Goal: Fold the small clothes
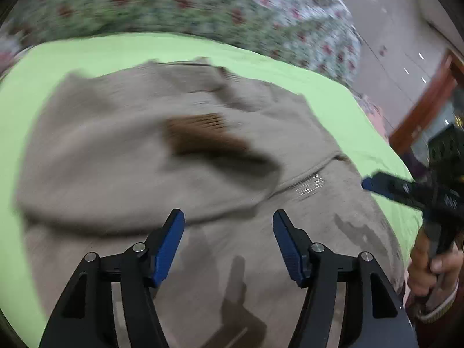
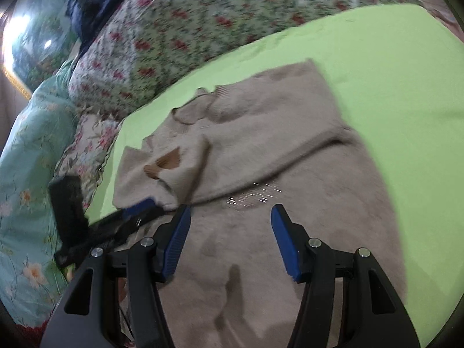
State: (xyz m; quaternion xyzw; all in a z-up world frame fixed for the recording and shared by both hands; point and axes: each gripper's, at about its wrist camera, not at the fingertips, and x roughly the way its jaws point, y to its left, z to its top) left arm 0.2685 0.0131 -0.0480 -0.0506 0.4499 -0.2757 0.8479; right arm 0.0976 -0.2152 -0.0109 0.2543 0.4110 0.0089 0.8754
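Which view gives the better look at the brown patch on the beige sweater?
The right wrist view: the brown patch on the beige sweater shows fairly sharp, on a folded sleeve. The left wrist view catches it larger and mid-frame, but smeared by motion blur.

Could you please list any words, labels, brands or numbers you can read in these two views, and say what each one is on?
No text is readable in either view.
Beige sweater: the silvery streaks are too blurred to read.
Right gripper: small pale marks on its body, too small to read.
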